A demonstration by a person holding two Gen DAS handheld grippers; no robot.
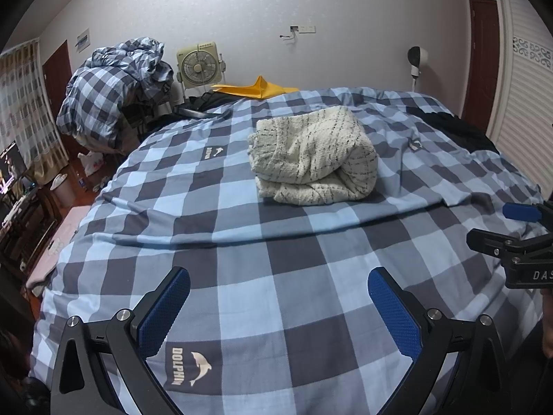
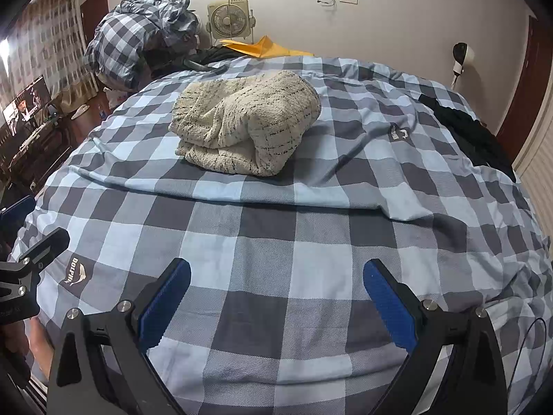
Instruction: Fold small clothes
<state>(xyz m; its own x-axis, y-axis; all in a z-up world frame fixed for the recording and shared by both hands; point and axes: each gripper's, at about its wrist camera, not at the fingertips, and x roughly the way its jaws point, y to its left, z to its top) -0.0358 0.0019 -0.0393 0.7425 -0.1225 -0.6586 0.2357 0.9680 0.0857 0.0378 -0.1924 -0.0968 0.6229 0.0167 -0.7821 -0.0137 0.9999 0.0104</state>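
Folded cream sweater [image 1: 312, 157] lying on the checked bedspread [image 1: 276, 276], at 12 o'clock from both grippers, well apart from them; left gripper [image 1: 278, 307] jaws wide apart, holding nothing; right gripper [image 2: 276, 299] likewise spread and empty; fan [image 1: 197, 65] beyond at 11 o'clock.

Hidden and cut-off parts, both wrist views

Right gripper [image 1: 518, 228] cut by right frame edge in left view; jaw gap unreadable there. Left gripper [image 2: 20, 228] cut by left edge in right view. Black garment [image 2: 466, 131] partly past the bed's [image 2: 276, 242] far side. Screen [image 2: 29, 102] content too small to read. Underside layers of folded sweater [image 1: 311, 155] hidden.
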